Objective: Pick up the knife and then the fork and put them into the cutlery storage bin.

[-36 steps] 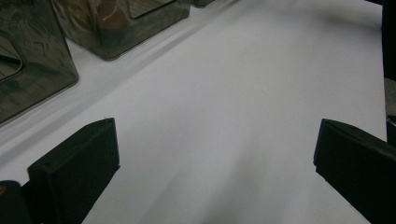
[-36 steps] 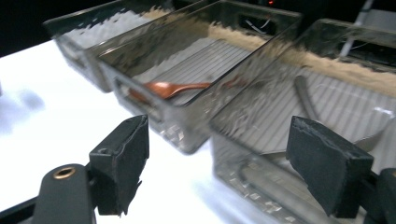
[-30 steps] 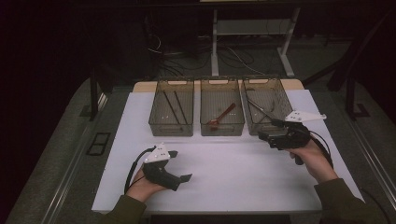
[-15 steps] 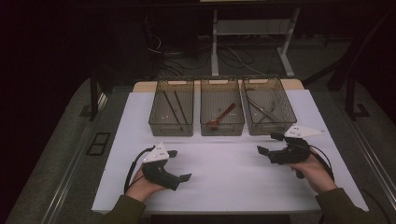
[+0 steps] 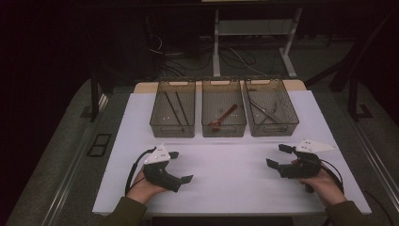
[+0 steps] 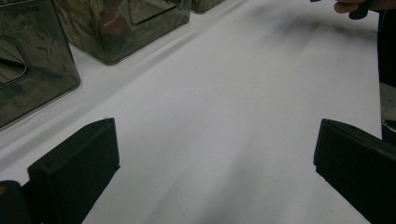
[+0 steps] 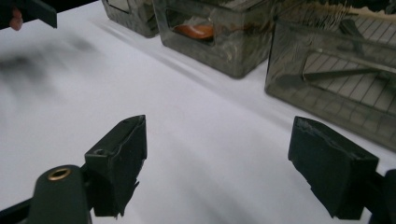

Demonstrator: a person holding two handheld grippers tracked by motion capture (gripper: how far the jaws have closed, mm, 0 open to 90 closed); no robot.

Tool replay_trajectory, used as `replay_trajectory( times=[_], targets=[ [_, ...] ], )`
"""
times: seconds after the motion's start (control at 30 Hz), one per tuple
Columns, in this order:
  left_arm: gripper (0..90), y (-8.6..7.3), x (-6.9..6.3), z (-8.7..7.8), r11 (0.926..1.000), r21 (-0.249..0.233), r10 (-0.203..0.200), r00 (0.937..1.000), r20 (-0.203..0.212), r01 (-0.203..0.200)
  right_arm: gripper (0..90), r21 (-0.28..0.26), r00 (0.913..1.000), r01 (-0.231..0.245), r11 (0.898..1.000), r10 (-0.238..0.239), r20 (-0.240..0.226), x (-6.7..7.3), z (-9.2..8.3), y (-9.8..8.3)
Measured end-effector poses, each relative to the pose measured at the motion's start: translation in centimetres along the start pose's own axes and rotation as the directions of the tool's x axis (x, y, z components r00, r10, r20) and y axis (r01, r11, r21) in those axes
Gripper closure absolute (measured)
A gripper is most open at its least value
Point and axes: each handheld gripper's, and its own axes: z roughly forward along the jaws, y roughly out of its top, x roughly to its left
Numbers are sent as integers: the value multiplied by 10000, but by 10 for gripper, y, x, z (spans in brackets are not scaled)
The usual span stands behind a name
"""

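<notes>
Both grippers (image 5: 181,165) (image 5: 276,156): jaws spread wide, seemingly empty.

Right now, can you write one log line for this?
left gripper: open, empty | right gripper: open, empty | three bins: utensils inside | white mat: bare

The room lay dim, its far part almost black, with light falling mainly on the white tabletop (image 5: 235,179). Beyond it, a white-legged desk frame (image 5: 254,35) stood on the grey floor (image 5: 56,155), with loose cables (image 5: 188,56) trailing beneath; dark stand legs (image 5: 353,80) crossed at the right.
</notes>
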Motion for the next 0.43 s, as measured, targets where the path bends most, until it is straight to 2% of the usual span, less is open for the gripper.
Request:
replay_trajectory(
  times=[0.23, 0.43],
  targets=[
    [0, 0, 0, 0, 10000, 8, 13, 10000, -7, -13, 188, 398, 9997, 246, 9989, -243, -83, 2, -3, -15],
    [0, 0, 1, 0, 10000, 46, 33, 10000, -14, -33, 187, 251, 9998, 202, 9995, -201, -32, 1, -5, -15]
  ],
)
